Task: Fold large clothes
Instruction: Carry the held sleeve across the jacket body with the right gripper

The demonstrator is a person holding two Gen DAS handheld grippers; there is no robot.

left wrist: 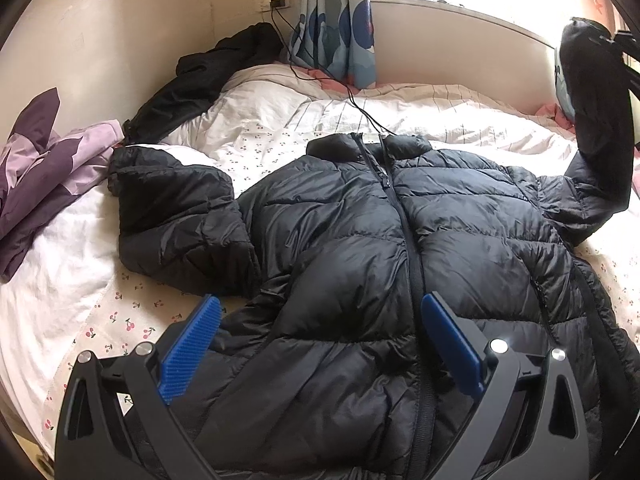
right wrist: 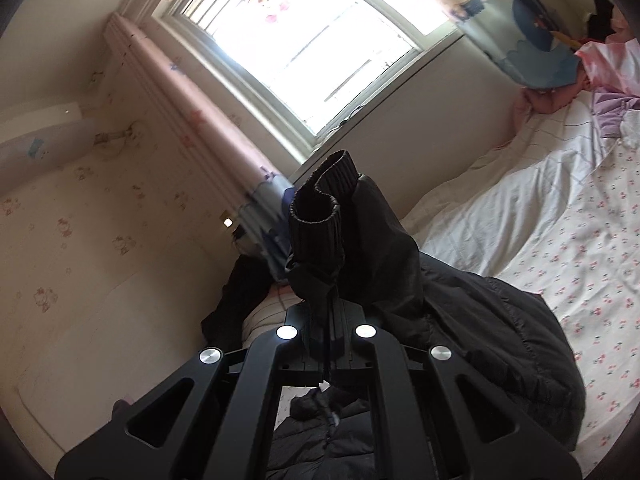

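Lying front-up across the bed (left wrist: 280, 128), the black puffer jacket (left wrist: 360, 240) has its zipper (left wrist: 404, 216) closed and its collar (left wrist: 368, 146) toward the window wall. Your left gripper (left wrist: 320, 344) hovers just over the jacket's lower half with its blue pads (left wrist: 188, 352) spread wide; nothing sits between them, and one pad is above the bedsheet edge while the other is over the zipper line. The sleeve (left wrist: 172, 208) on the left of that view is bent and rests flat on the bed.

Your right gripper (right wrist: 326, 320) is pressed together on the other sleeve (right wrist: 384, 248), pinching the fabric just below the ribbed cuff (right wrist: 320, 208), which sticks up past the fingers toward the window (right wrist: 304, 40). From the left wrist view that raised sleeve (left wrist: 592, 100) stands up off the bed at the far right, its shoulder end attached to the jacket body below.

A dark garment (left wrist: 208, 76) lies piled against the wall near the curtain (left wrist: 336, 32), and a purple garment (left wrist: 44, 168) sits at the bed's left edge, both apart from the jacket. A black cable (left wrist: 320, 76) runs from a wall socket (left wrist: 274, 2) across the bedding to near the collar.
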